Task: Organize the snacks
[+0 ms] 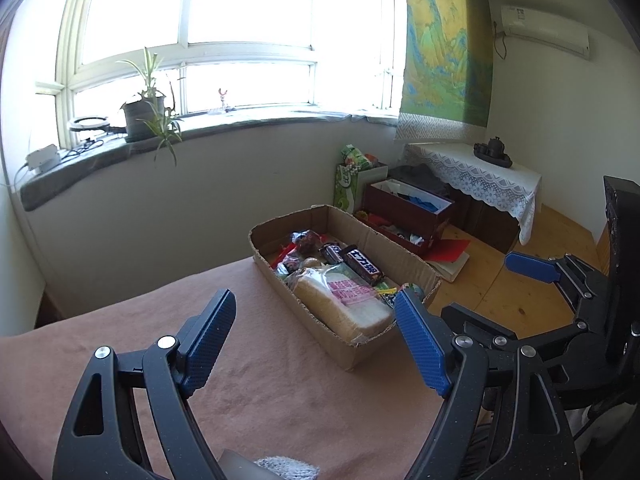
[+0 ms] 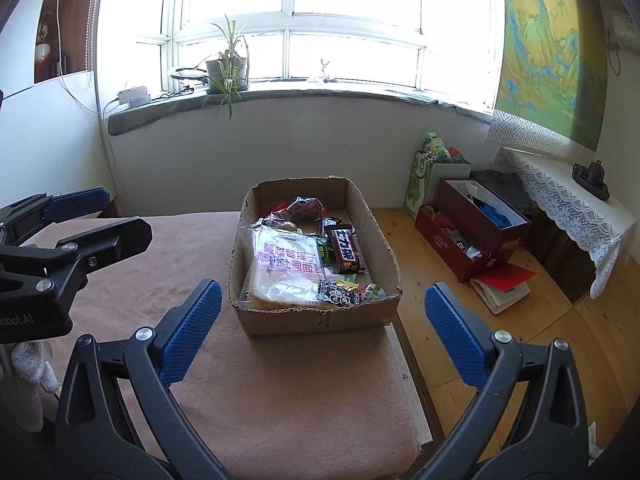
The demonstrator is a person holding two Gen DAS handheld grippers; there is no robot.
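a cardboard box of snacks, bagged bread inside, sits at the counter far right edge; left hand-held gripper and right hand-held gripper both gape wide, empty.

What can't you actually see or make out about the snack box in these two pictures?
- Under the bread bag: hidden snacks in both views; the bag covers much of the cardboard box.
- Small wrappers at the near wall: print too small to read.
- Box's far right corner, left wrist view: hidden by the left tongs' blue pad.
- Table's front edge: cut off by both frames.
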